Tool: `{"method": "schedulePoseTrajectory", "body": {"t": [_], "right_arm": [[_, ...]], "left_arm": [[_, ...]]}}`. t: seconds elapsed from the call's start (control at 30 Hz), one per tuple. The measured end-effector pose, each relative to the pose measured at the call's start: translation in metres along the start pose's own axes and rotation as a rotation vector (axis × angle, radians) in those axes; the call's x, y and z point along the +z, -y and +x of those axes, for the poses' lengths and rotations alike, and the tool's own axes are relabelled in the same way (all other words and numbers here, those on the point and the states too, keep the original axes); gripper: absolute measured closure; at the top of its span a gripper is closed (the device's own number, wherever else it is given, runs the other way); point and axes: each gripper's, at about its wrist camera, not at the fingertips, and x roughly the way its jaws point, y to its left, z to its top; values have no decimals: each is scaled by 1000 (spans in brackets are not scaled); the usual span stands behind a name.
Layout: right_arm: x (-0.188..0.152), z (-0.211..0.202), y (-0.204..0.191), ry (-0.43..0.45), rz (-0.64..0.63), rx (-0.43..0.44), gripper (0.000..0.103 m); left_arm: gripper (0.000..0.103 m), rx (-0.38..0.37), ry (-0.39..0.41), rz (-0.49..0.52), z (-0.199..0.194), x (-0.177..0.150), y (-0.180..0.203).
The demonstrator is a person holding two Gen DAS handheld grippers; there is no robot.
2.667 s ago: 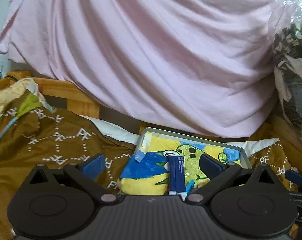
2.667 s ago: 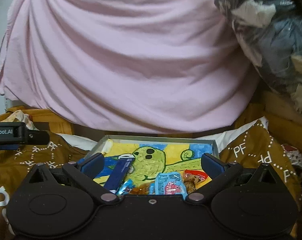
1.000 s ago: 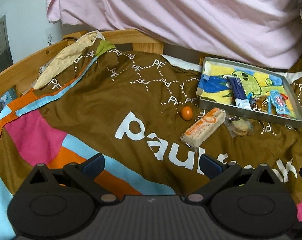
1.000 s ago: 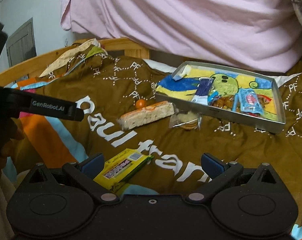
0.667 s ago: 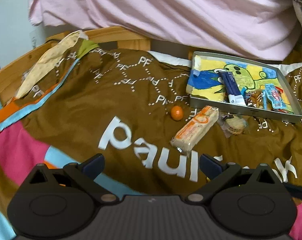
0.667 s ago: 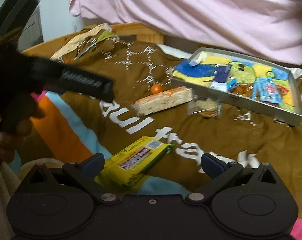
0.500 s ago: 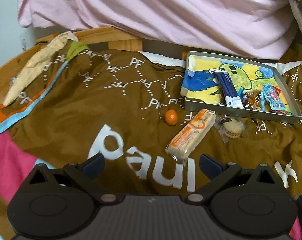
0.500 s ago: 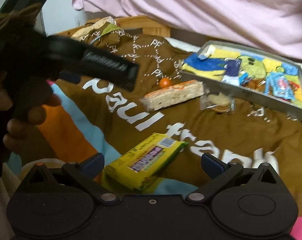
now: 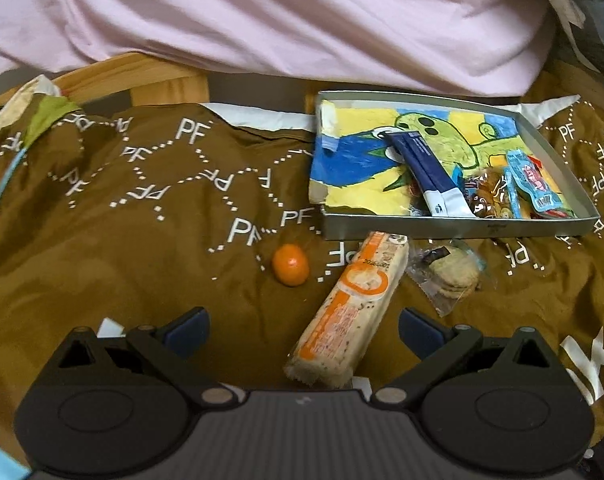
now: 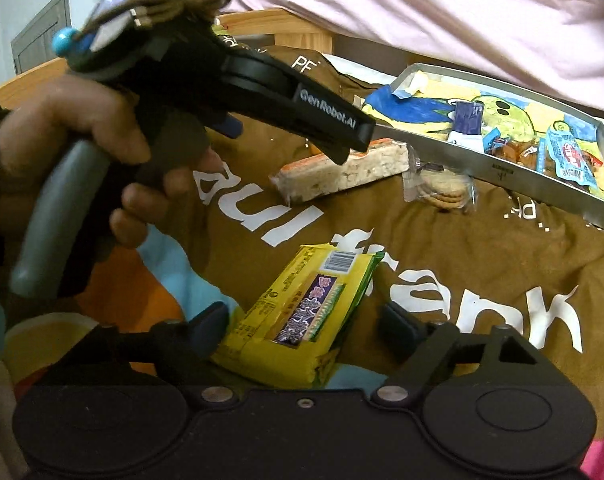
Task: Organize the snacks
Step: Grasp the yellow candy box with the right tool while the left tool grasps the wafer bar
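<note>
On the brown blanket, a long orange-and-white cracker pack lies with its near end between the fingers of my open left gripper. Its pads do not touch the pack. A small orange ball and a clear cookie packet lie just beyond. Behind them stands a metal tray holding a dark blue pack and several small sweets. My right gripper is open around a yellow snack pack that lies flat on the blanket. The left pad is close to the pack and the right pad is apart from it.
A hand holding the left tool fills the left of the right wrist view. A pink sheet hangs behind the tray over a wooden bed rail. The cracker pack, cookie packet and tray lie beyond the yellow pack.
Both grippers pulled back from the tray, then came forward and down. The left one closed in on the cracker pack, the right on the yellow pack, its fingers now slightly narrower.
</note>
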Motion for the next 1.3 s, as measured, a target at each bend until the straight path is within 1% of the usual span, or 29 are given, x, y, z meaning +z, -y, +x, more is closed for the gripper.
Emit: {"method": "schedulePoseTrajectory", "body": {"t": [0.2,0.43,0.53,0.63,0.7,0.73,0.77,0.8,0.83,0.87,0.9,0.97,1.07,1.1,1.2,1.3], "right_arm": [[2,0,2,2,0,7,23],[5,-2,6,-11,20,24,28],[6,-6,3,-10,4,21,33],[6,-7,-1,-2,-23,16,34],[6,-4,2,-11,-3,25,35],[7,-3,5,-17,16,35,36],[7,-2,7,-20,40,49,39],[7,-2,9,-20,58,60,40],[7,-2,10,-21,67,65,40],[6,-3,10,-20,69,68,42],[6,-3,10,-19,67,70,43],[6,-4,8,-16,57,72,45],[6,-5,9,-14,59,78,47],[6,-5,10,-13,61,81,48],[7,-8,13,-12,72,90,51],[8,-12,15,-16,91,100,53]], "left_arm": [[0,-18,2,59,13,2,4],[0,-42,-12,62,22,3,3],[0,-61,-23,57,27,1,1],[0,-69,-40,60,31,-2,3],[1,-66,-43,77,35,-3,4],[5,-64,-43,82,36,-3,5],[13,-65,-46,83,38,-3,4],[17,-74,-54,77,39,-2,4],[25,-85,-64,66,41,-2,3],[33,-102,-77,54,42,-1,2],[36,-115,-87,46,42,-1,1],[47,-128,-93,46,42,-2,2],[55,-117,-118,69,39,-1,7],[56,-119,-131,62,37,-1,7],[59,-135,-170,4,33,1,3],[59,-125,-223,-41,26,1,-1]]}}
